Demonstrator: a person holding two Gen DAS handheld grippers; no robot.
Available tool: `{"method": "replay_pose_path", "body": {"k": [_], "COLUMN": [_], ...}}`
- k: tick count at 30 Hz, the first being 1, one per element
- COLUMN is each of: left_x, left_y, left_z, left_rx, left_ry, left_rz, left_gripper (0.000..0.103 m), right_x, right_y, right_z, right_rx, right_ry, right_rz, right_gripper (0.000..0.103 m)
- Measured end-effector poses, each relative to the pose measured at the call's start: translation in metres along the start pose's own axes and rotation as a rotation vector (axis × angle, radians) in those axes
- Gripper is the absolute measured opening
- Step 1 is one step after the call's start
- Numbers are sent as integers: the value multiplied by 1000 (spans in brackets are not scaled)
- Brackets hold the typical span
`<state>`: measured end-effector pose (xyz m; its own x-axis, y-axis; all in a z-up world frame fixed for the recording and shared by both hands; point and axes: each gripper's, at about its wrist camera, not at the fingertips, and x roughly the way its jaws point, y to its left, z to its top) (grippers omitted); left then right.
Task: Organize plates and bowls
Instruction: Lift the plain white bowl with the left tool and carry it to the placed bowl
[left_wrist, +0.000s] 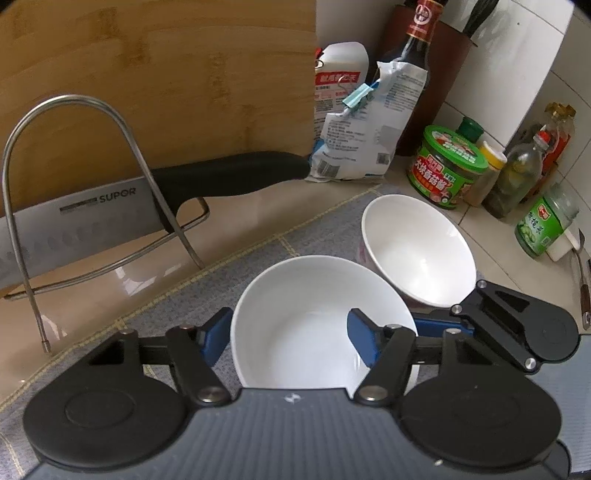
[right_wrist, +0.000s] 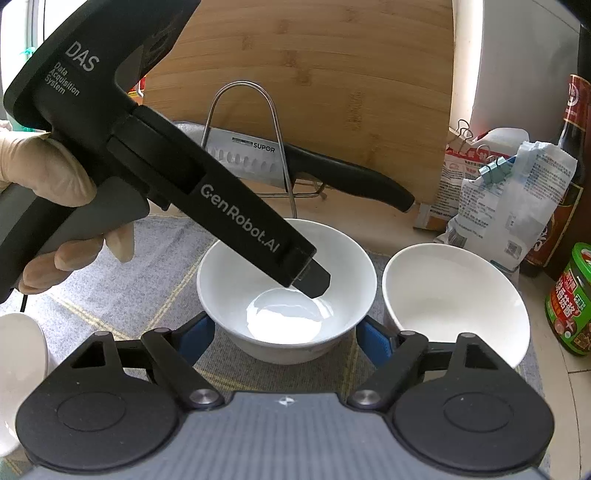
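While the broad bamboo cutting board (left_wrist: 155, 74) leans upright along the back of the beige tiled table (left_wrist: 155, 266), a grey woven mat with yellow lines (left_wrist: 207, 288) covers the near part of the table and carries the bowls. At the mat's middle sits a white ceramic bowl (right_wrist: 286, 258), and the left gripper (left_wrist: 284, 338) straddles its wall: one blue pad (left_wrist: 214, 334) lies outside the rim and the other dips inside, the jaws spread wider than the wall, so whether either pad touches the porcelain is hard to say. In the right wrist view that same gripper reaches down into the bowl from the upper left, held by a hand in a pale glove (right_wrist: 48, 192). A second white bowl with a pink-patterned outside (left_wrist: 417, 251) stands just beside the first, on its right. The right gripper (right_wrist: 286, 341) hangs low before the middle bowl, jaws spread wide to either side of it and holding nothing. Part of a third white bowl (right_wrist: 18, 369) shows at the left edge of that view. Behind the mat, a steel wire rack (left_wrist: 74, 177) holds a steel cleaver with a black handle (left_wrist: 110, 218). Clipped white packets (left_wrist: 362, 136), a dark sauce bottle (left_wrist: 417, 48) and a green-lidded jar (left_wrist: 447, 170) crowd the back right corner
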<state>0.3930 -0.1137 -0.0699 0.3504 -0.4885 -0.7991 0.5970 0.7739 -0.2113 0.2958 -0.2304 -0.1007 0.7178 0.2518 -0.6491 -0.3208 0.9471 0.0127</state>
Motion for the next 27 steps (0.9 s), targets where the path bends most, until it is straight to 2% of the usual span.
{"method": "replay_pose_path", "body": {"k": [15, 27], "left_x": [-4, -28], "left_y": [-2, -9], "left_z": [-2, -7], "left_rx": [-3, 3], "left_ry": [-19, -54], "left_rz": [-15, -11], "left_gripper": [66, 66], "right_x": [-2, -23], "right_y": [3, 11], "right_z": [2, 10], "right_rx": [-6, -29], "right_ry": [13, 3], "right_rz": [-3, 14], "right_gripper": [87, 87]}}
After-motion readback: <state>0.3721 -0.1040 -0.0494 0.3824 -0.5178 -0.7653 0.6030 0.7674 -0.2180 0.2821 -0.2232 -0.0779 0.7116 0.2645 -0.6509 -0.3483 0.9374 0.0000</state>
